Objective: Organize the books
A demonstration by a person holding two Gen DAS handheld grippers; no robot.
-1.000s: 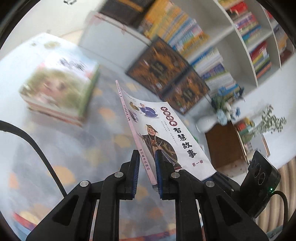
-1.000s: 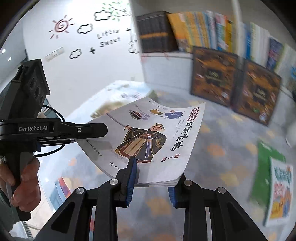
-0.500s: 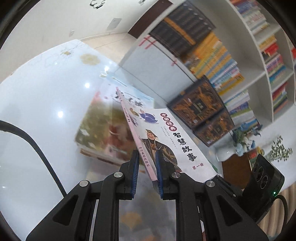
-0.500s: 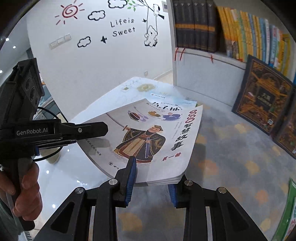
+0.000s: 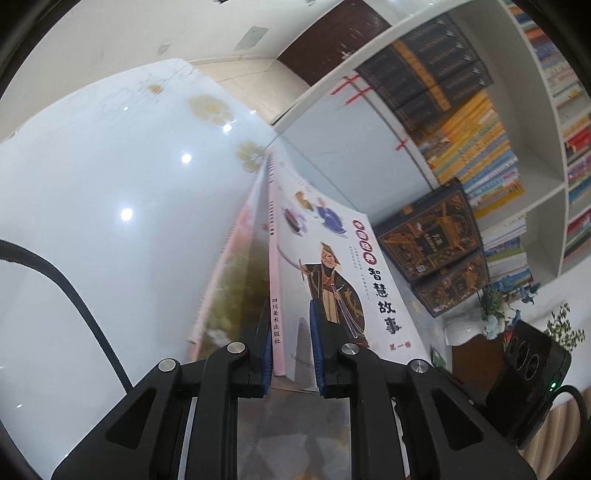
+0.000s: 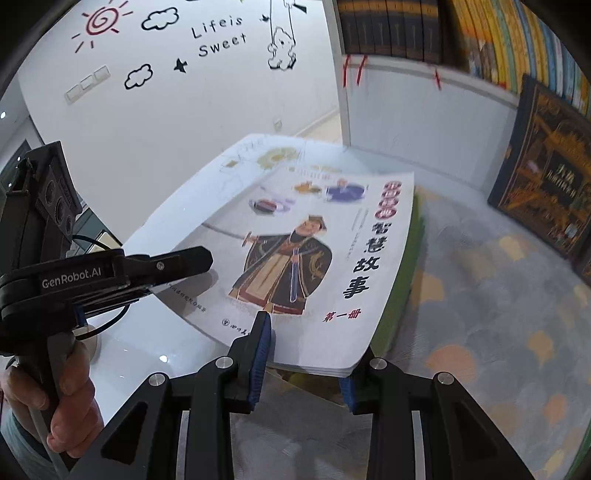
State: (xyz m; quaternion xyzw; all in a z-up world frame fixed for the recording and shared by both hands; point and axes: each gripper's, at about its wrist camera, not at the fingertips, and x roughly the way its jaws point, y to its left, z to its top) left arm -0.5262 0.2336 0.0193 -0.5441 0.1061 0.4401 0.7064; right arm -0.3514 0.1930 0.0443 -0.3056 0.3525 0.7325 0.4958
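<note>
Children's reading room: packed bookshelves [image 5: 517, 122], wall decals [image 6: 221, 33].

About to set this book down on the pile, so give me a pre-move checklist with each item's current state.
1. Left gripper clamped on the pink spine edge of the white illustrated paperback book: ok.
2. Right gripper clamped on the book's bottom edge: ok.
3. Book flat between the grips: not ok, the cover bows.
4. Book above the stack of books with the green edge: ok.
5. Edges squared with the stack: cannot tell, the book hides it.
6. Glossy white table beside the stack free of obstacles: ok.
</note>
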